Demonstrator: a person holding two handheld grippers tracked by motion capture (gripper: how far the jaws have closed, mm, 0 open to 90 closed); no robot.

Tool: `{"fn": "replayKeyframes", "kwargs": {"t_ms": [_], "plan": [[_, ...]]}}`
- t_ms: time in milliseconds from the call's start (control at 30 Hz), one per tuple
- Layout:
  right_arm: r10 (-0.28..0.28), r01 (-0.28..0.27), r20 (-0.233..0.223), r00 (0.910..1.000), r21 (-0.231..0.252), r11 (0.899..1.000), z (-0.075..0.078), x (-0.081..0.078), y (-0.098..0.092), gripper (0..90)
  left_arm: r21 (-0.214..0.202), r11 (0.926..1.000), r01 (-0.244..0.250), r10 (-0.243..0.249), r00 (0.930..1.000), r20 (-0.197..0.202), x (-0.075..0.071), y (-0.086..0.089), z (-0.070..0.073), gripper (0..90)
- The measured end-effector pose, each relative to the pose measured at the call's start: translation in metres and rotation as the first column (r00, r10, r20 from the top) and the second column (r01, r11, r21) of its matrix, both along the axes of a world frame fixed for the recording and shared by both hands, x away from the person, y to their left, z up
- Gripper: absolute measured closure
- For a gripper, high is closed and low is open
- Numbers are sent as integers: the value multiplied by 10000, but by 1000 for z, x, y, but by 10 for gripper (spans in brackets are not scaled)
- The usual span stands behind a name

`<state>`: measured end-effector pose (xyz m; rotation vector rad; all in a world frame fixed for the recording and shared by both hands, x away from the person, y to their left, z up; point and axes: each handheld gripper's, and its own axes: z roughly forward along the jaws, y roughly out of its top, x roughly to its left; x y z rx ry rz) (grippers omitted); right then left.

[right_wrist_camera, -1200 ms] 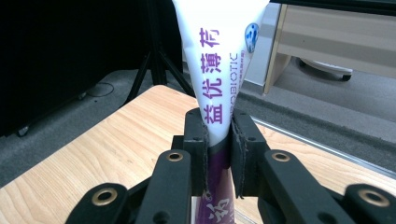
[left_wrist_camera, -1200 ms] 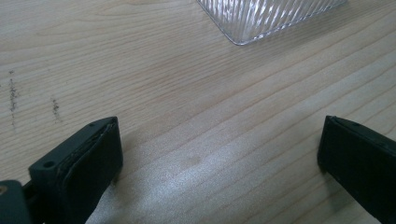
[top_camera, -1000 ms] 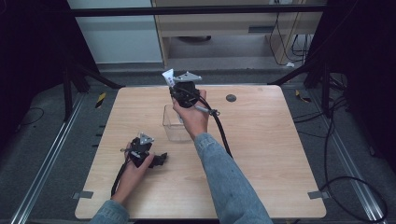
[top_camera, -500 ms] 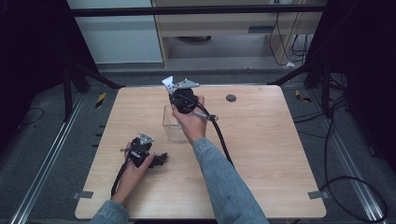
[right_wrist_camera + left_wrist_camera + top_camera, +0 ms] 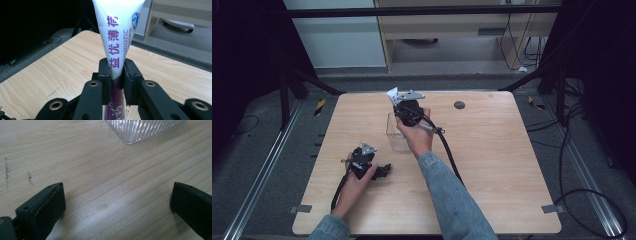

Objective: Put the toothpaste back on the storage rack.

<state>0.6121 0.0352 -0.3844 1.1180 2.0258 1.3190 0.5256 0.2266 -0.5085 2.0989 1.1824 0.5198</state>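
A: Why is the right gripper (image 5: 401, 102) standing so upright over the clear box (image 5: 395, 134)?

B: I'd say to lower the tube (image 5: 117, 32) into it lengthwise. In the right gripper view the jaws are clamped tight on the white-and-purple tube's narrow part, with its flat crimped end fanning out above them. The rest of the tube runs down below the jaws, so that end would enter the box first.

A: And where is that on the table (image 5: 492, 165)?

B: In the far half, a little left of the middle, well in from the far edge. The box stands there and the gripper hangs directly above its far side. From the high view, only the tube's white tip (image 5: 392, 94) pokes out.

A: What is the left gripper (image 5: 384, 171) doing?

B: Resting near the left edge, in the near half, clear of the work. In its own view the jaws stand wide apart with nothing but bare wood between them, and a ribbed corner of the clear box (image 5: 140, 130) sits ahead, cut off by the frame.

A: Anything hard to read?

B: Whether the tube's lower end is already inside the box: the right hand (image 5: 416, 137) and gripper cover it. The box's contents are hidden too. A small dark disc (image 5: 459, 105) lies near the far edge; I can't tell what it is.
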Motion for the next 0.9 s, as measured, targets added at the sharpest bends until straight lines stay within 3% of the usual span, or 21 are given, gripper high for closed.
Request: {"fn": "replayKeyframes", "kwargs": {"t_ms": [900], "plan": [[178,-183,-293,9994,-178,9997,-11,-2,8,783,-23,10000,-6,6,10000,-10,0,0,0,0]]}}
